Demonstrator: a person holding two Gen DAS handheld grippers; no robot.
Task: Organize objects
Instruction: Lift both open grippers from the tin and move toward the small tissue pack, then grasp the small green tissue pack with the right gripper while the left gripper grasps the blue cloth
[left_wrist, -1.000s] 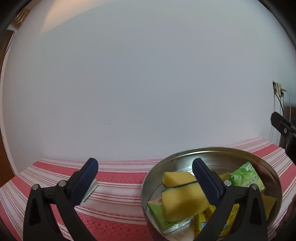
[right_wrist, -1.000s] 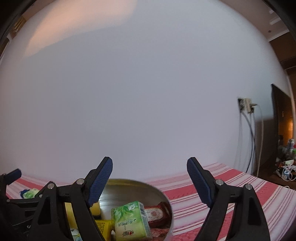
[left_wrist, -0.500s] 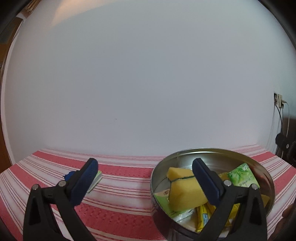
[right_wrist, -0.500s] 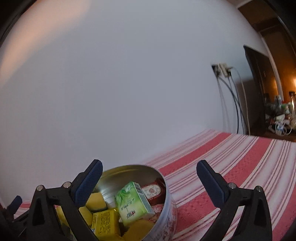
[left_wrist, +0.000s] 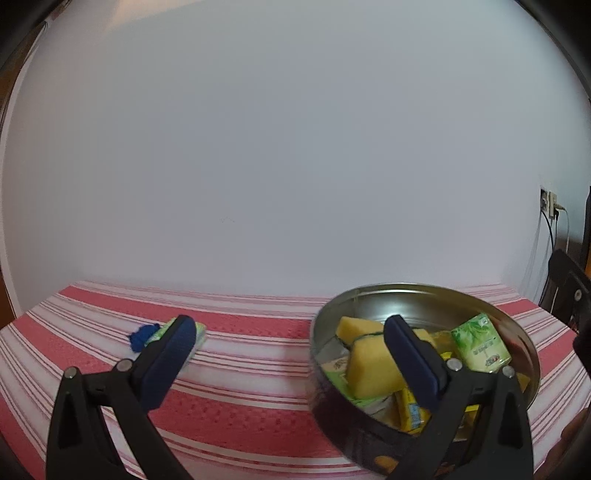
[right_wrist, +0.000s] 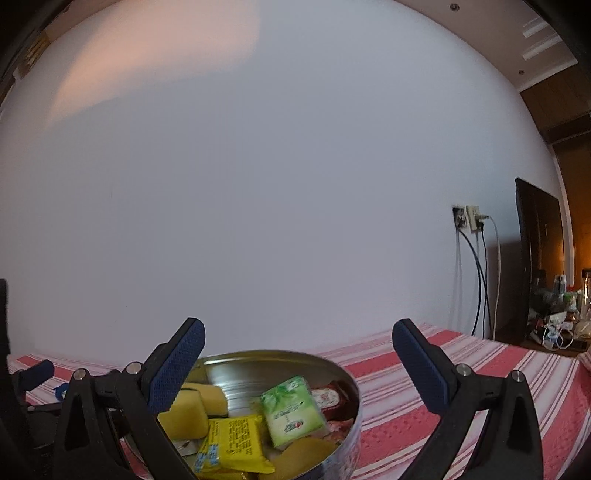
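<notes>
A round metal tin (left_wrist: 524, 354) sits on the red and white striped cloth (left_wrist: 240, 402), filled with yellow sponges (left_wrist: 369, 365), a green tissue pack (left_wrist: 480, 343) and yellow packets (right_wrist: 236, 439). A red sachet (right_wrist: 328, 397) lies inside at the right. My left gripper (left_wrist: 291, 354) is open and empty, its right finger over the tin. A green and blue item (left_wrist: 147, 334) lies on the cloth behind its left finger. My right gripper (right_wrist: 299, 365) is open and empty above the tin (right_wrist: 351, 406).
A white wall (right_wrist: 277, 184) stands close behind the table. A wall socket with hanging cables (right_wrist: 476, 266) and a dark screen (right_wrist: 539, 266) are at the right, with cluttered items (right_wrist: 557, 317) beyond. The right gripper's edge (left_wrist: 569, 291) shows in the left wrist view.
Both grippers have shifted view: the left one has drawn back and turned left, showing more of the green and blue item. The right one swung and returned over the tin. Both stay open.
</notes>
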